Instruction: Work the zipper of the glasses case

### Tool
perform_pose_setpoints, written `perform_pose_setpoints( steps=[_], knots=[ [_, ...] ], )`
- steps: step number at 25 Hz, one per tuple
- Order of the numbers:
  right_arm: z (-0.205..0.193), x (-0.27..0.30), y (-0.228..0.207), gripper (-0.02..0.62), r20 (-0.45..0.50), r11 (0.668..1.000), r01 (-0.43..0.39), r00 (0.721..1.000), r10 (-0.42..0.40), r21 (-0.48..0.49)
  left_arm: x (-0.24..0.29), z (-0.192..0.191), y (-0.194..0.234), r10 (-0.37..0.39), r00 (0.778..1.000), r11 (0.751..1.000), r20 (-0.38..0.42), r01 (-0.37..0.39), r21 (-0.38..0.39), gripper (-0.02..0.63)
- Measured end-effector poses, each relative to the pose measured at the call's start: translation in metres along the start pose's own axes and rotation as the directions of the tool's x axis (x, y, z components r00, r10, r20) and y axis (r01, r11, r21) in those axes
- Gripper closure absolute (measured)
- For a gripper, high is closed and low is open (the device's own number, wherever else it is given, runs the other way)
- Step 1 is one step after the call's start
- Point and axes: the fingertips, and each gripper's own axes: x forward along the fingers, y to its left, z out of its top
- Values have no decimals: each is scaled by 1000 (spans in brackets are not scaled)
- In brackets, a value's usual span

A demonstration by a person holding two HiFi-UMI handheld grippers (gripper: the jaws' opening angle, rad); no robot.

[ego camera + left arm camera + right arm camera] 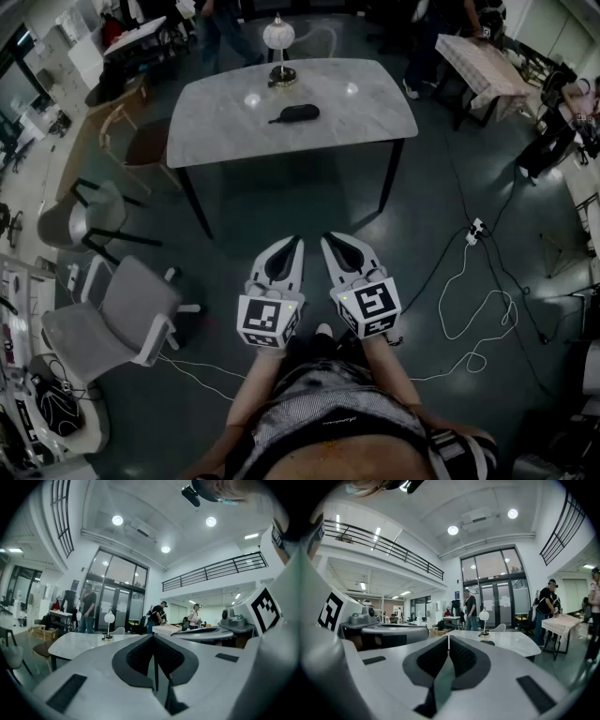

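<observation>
A dark glasses case (293, 113) lies zipped on the pale marble table (225, 122), in front of a small white lamp (278, 37). The right gripper view shows the case (487, 643) as a small dark shape far ahead on the table (513, 641). I hold my left gripper (296, 242) and right gripper (327, 238) side by side over the dark floor, well short of the table. Both are shut with nothing between their jaws. The tips also meet in the left gripper view (153, 637) and the right gripper view (448, 637).
Grey chairs (122, 309) stand at the left and a wooden chair (122, 127) sits by the table's left end. White cables and a power strip (474, 231) trail over the floor at right. A cloth-covered table (483, 61) and several people are at the back.
</observation>
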Motion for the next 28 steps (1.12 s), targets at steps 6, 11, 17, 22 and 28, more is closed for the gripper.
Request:
perform_pose_setpoints(
  steps=[6, 11, 17, 22, 28],
  knots=[
    [1, -3, -17, 528, 30, 1000, -18, 999, 18, 7, 12, 0, -9, 7, 1000, 1000, 11, -7, -9, 606],
    [-1, -4, -23, 526, 36, 999, -33, 999, 32, 20, 18, -3, -13, 11, 1000, 1000, -4, -11, -6, 606],
    [1, 11, -35, 526, 42, 999, -27, 999, 26, 27, 38, -10, 0, 1, 1000, 1000, -22, -1, -14, 606],
    [7, 38, -51, 526, 46, 1000, -11, 999, 10, 23, 64, -11, 22, -22, 999, 998, -24, 21, -54, 606],
    [17, 90, -71, 526, 51, 999, 0, 999, -2, 35, 109, -5, 61, -75, 997, 995, -23, 74, -68, 606]
  ],
)
